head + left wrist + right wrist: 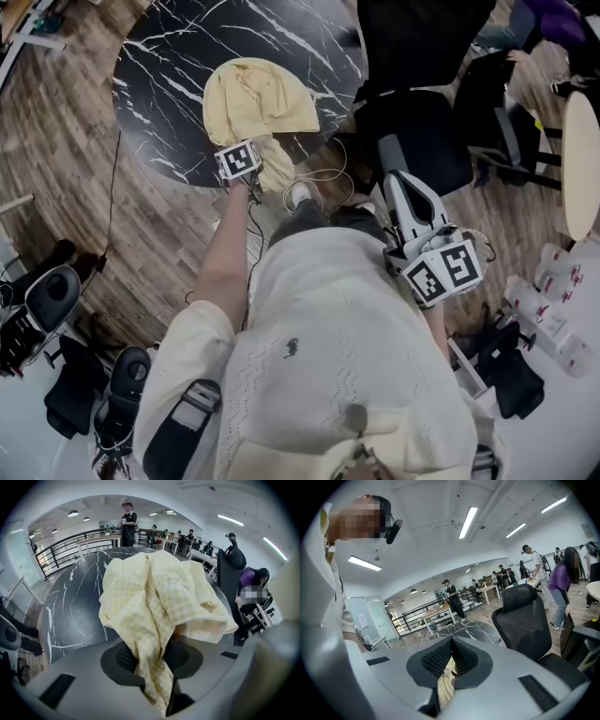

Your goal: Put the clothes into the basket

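The left gripper (152, 663) has its jaws pinched narrow on a fold of the cloth (154, 592), which runs down between the pads (123, 660) and hangs out below them. Above the jaws the rest of the cloth spreads in a loose, crumpled heap on the table (70, 616), near its edge.

It is a thin, pale yellow checked garment: light, limp and not fragile. It will sag and trail from any single pinch. The grip sits near one end, so the bulk will probably drag off the table and swing beneath the gripper when lifted. A bunched fold like this should hold better than a single layer, which could slide out of the pads.

The right gripper (450, 657) is held back at the person's side with its jaws closed tip to tip. The pale patch below the tips looks like the person's own clothing, though that is hard to confirm. A chair (525, 616) stands beyond. No basket shows in any view.
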### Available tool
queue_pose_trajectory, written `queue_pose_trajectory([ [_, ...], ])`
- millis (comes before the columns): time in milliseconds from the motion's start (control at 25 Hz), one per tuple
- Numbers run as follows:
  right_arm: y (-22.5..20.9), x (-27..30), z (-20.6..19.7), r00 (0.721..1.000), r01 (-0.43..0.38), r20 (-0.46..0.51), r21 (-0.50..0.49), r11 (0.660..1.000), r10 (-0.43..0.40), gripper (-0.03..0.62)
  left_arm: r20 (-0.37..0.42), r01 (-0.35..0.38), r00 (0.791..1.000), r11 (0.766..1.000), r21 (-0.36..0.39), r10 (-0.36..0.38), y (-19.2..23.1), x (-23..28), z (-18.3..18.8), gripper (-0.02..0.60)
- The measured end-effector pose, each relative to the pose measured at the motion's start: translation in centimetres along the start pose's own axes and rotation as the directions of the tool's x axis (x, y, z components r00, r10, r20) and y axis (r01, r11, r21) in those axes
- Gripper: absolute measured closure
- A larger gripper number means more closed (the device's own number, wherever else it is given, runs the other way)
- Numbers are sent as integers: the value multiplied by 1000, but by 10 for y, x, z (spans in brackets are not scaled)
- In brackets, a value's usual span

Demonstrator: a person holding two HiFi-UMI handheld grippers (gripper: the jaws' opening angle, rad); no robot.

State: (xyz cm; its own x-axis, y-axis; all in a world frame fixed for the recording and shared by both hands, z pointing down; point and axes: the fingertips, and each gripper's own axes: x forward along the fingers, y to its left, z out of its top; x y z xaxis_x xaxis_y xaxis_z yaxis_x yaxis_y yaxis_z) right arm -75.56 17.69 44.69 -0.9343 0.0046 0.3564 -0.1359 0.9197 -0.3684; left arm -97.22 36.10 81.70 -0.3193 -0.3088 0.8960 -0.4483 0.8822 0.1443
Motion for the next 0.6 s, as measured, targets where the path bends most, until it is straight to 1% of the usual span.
queue_pose_trajectory([
  [120, 0, 0, -1, 1000, -2, -2, -1, 1000, 2, 585, 1, 14, 1000, 999, 34, -14, -4, 0, -1, 466],
  [200, -1, 0, -1, 1000, -2, -1, -2, 1000, 2, 585, 9, 8, 1000, 999, 47, -8, -4, 0, -1, 478],
  [320, -3, -2, 0, 1000, 0, 1, -1, 1000, 0, 585, 21, -29, 999, 998, 48, 28, 0, -4, -3, 485],
  [480, -5, -6, -1, 1000, 1, 3, 3, 1000, -1, 585, 34, -18, 999, 999, 39, 16, -8, -7, -11, 488],
  [600, -6, -7, -1, 1000, -1, 3, 6, 1000, 1, 585, 43, -40, 998, 997, 70, 37, -6, -10, -14, 488],
])
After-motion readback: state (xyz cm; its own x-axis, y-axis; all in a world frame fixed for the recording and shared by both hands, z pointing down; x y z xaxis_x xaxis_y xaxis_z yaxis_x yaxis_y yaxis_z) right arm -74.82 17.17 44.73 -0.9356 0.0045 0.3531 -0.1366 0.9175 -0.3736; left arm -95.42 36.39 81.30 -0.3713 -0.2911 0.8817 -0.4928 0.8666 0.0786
